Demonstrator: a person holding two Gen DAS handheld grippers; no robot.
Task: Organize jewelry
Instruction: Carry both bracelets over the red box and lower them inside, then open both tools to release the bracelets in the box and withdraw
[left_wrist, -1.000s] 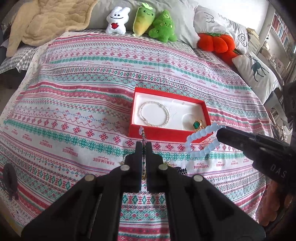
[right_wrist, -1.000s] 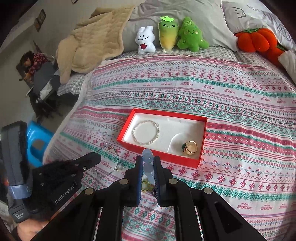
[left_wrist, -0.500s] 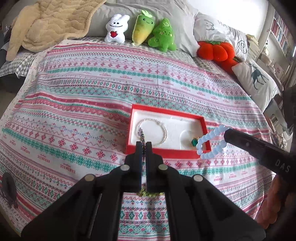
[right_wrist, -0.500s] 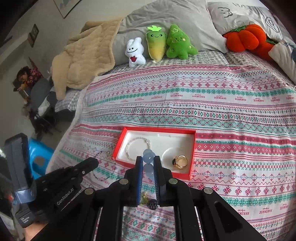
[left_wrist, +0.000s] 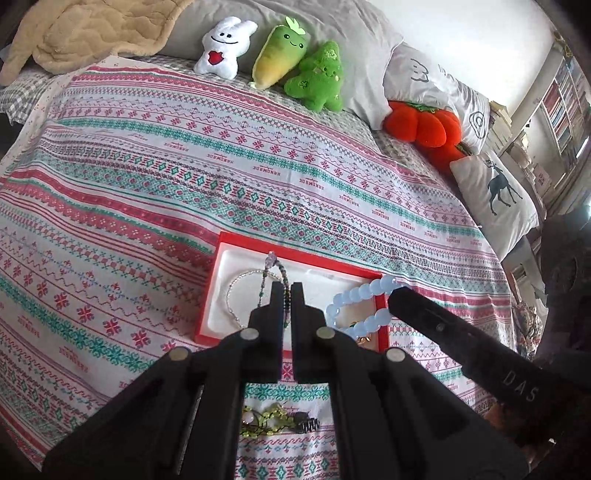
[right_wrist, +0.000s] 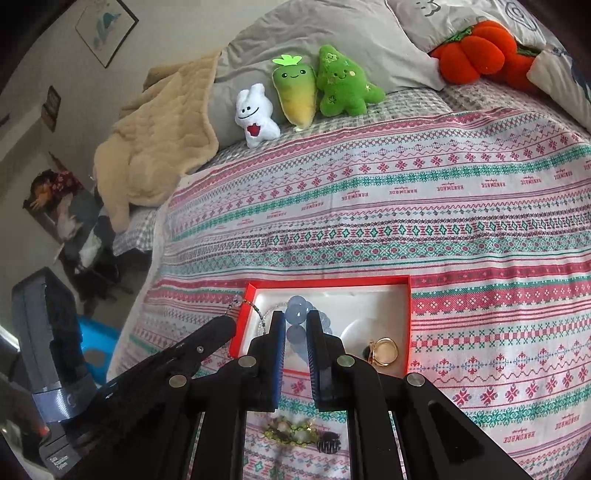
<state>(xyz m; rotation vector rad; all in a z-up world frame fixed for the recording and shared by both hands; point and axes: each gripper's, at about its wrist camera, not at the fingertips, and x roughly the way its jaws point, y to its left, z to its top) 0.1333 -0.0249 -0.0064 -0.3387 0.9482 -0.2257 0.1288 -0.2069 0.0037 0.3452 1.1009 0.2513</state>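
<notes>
Two grippers were in our hands, both black and angular. Our left gripper (left_wrist: 287, 295) was pinched tight on one thin strand of small dark and green beads (left_wrist: 275, 269), which stuck up past the fingertips over the box. Our right gripper (right_wrist: 296, 325) was clamped on one bracelet of round, glossy pale-blue beads (right_wrist: 297, 314), held above the box's near half; in the left view that loop (left_wrist: 360, 306) hung off the right fingertips.

One shallow red box (right_wrist: 408, 317) with a smooth white lining lay on the patterned bedspread (right_wrist: 443, 221), a woven-looking cloth in pink, teal and white bands. Inside we counted one fine pearl-like bracelet (left_wrist: 236, 291) lying flat on the left and one gold ring with a dark green stone (right_wrist: 382, 350) on the right.

On the cloth nearer us lay one tangle of yellow-green beads (left_wrist: 264, 422) and one small dark hair claw (left_wrist: 304, 422), just beside each other.

Three soft plush toys sat by the pillows: a white rabbit (right_wrist: 256, 118), a yellow-green carrot shape (right_wrist: 295, 92) and a green tree shape (right_wrist: 341, 85). One plump orange pumpkin cushion (right_wrist: 476, 51) lay further right.
</notes>
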